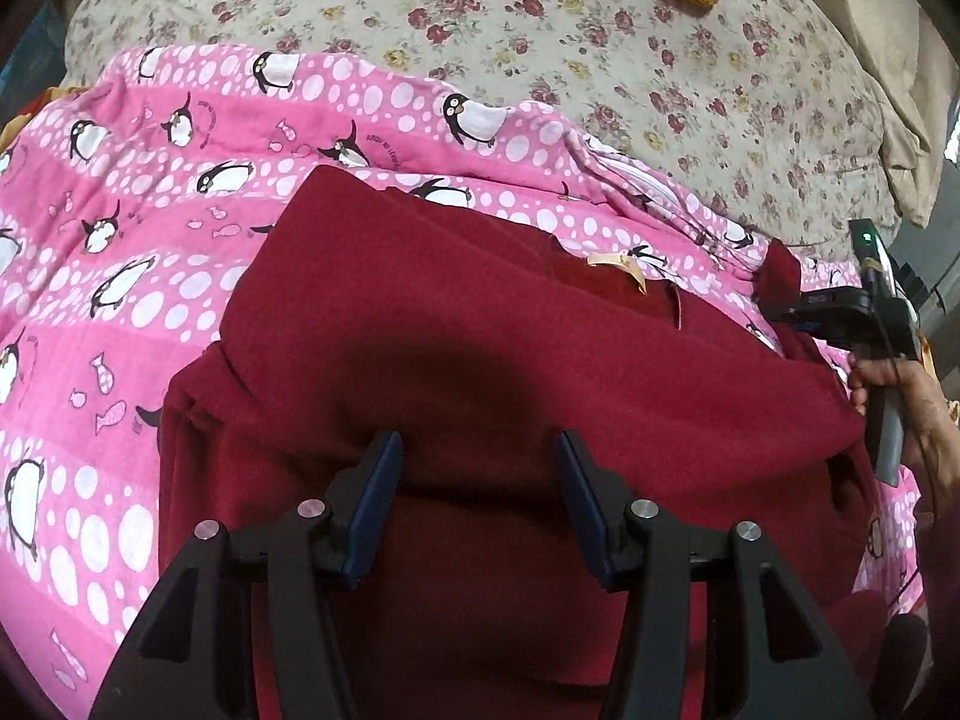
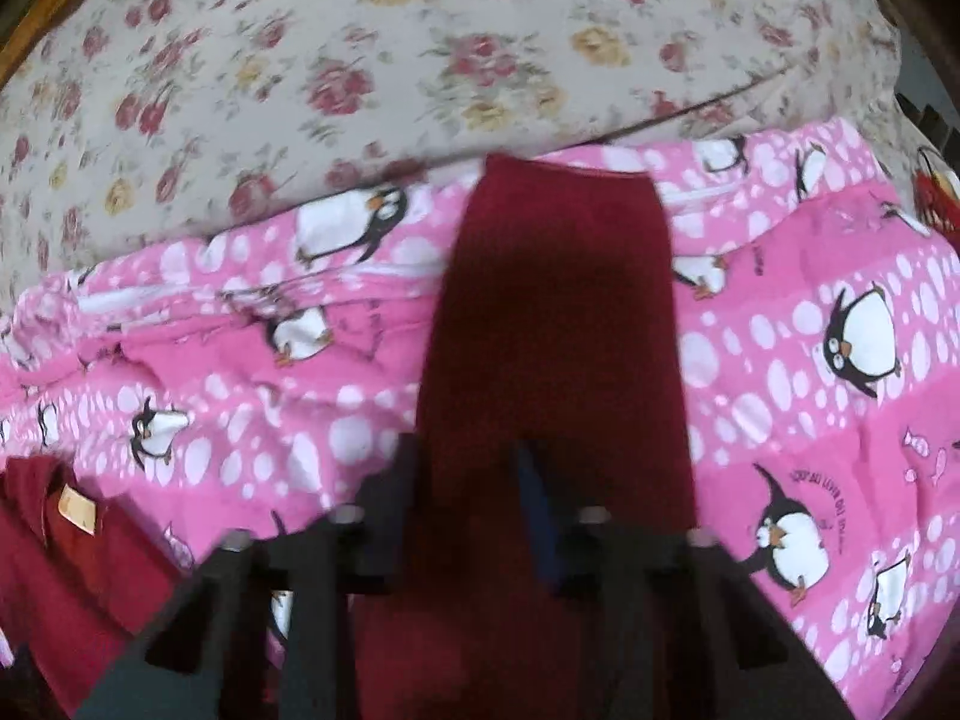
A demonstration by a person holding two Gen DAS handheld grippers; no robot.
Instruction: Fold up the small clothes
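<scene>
Sleeve (image 2: pixel 558 324) stretches out in right view – left shows garment body (image 1: pixel 480 360).

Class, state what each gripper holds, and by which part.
The right gripper pinches the sleeve of the maroon garment, back from the cuff. The left gripper straddles the garment's body; grip cannot be told.

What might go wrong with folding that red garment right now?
The left gripper hovers open over the maroon garment, which bulges in thick layers, so a fold could come out lumpy. The sleeve lies out across the rumpled penguin blanket; the right gripper could drag blanket along too.
</scene>
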